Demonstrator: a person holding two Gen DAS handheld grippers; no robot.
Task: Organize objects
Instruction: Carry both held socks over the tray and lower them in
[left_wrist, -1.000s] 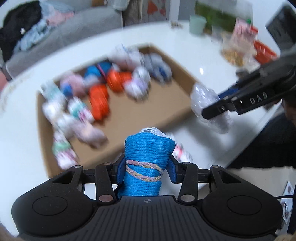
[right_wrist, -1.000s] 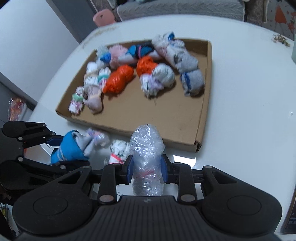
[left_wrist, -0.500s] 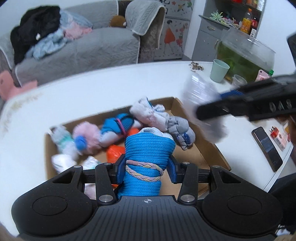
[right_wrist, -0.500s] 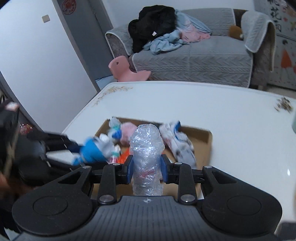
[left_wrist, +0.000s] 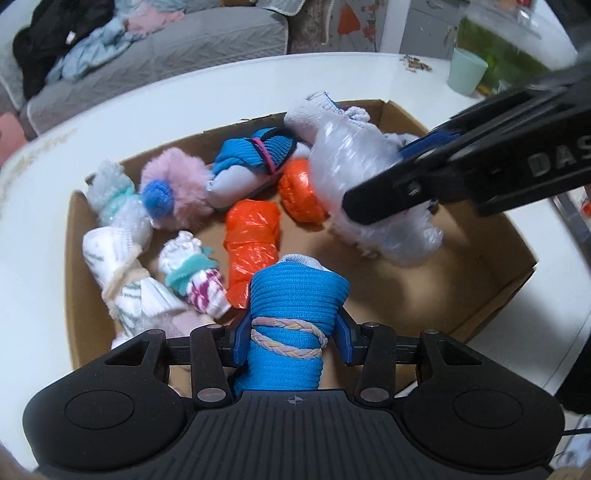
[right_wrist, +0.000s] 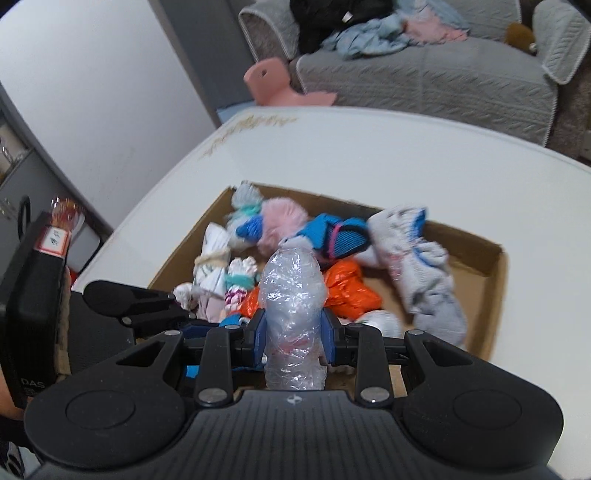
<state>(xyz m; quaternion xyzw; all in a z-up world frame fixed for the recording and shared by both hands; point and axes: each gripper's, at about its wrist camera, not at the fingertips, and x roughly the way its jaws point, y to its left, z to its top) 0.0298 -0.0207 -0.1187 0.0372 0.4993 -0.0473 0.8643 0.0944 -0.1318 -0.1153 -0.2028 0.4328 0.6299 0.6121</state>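
Left wrist view: the left tongs (left_wrist: 291, 332) squeeze a blue roll (left_wrist: 295, 314) with a braided band around it. The roll stands up between the pads, over the near side of the box (left_wrist: 509, 251). The right tongs (left_wrist: 413, 181) come in from the right and grip a clear plastic bundle (left_wrist: 369, 192) over the middle of the box. Right wrist view: the right tongs (right_wrist: 293, 332) are closed on the same bundle (right_wrist: 291, 295), which sticks up between the pads. The left tongs (right_wrist: 155, 302) are just to the left, low over the box edge. The box (right_wrist: 495, 280) sits on a white desk (right_wrist: 406, 155). Inside lie many small bundles: a pink fluffy ball (left_wrist: 173, 184), two orange bags (left_wrist: 255, 236), a blue sock roll (left_wrist: 255, 155), a grey sock (right_wrist: 424, 273) and some white rolls (left_wrist: 122, 273). A green cup (left_wrist: 467, 74) stands on the desk behind the box. A grey sofa (right_wrist: 424, 74) with clothes on it is farther back.
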